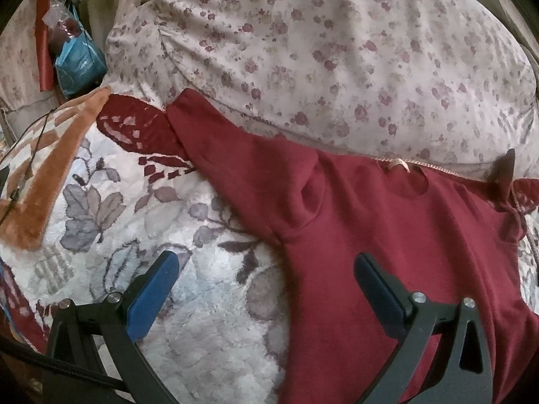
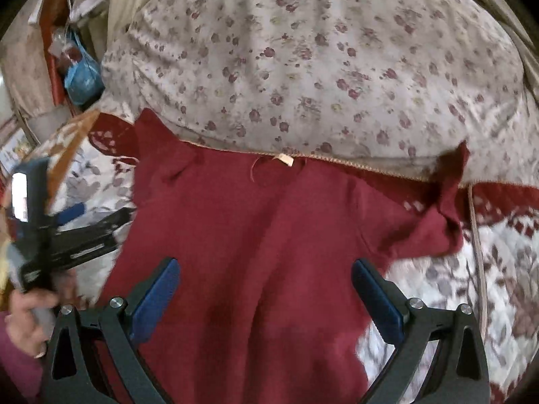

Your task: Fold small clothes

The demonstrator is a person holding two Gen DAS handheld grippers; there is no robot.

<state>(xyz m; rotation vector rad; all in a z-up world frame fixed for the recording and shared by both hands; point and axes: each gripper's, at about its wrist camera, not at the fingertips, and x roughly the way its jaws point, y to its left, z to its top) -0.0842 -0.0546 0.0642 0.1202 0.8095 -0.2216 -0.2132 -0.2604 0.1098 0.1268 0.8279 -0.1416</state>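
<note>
My shirt (image 2: pixel 256 235) lies spread flat, no fold made yet; both my left gripper (image 1: pixel 266 269) and right gripper (image 2: pixel 266 279) hang spread, empty.

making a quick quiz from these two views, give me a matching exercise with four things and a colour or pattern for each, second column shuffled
Things:
1. shirt
2. pillow
3. pads on the right tongs
4. bag

Colours:
a. dark blue
b. pale with small flowers
c. dark red
d. light blue

Pairs: 1-c, 2-b, 3-a, 4-d
</note>
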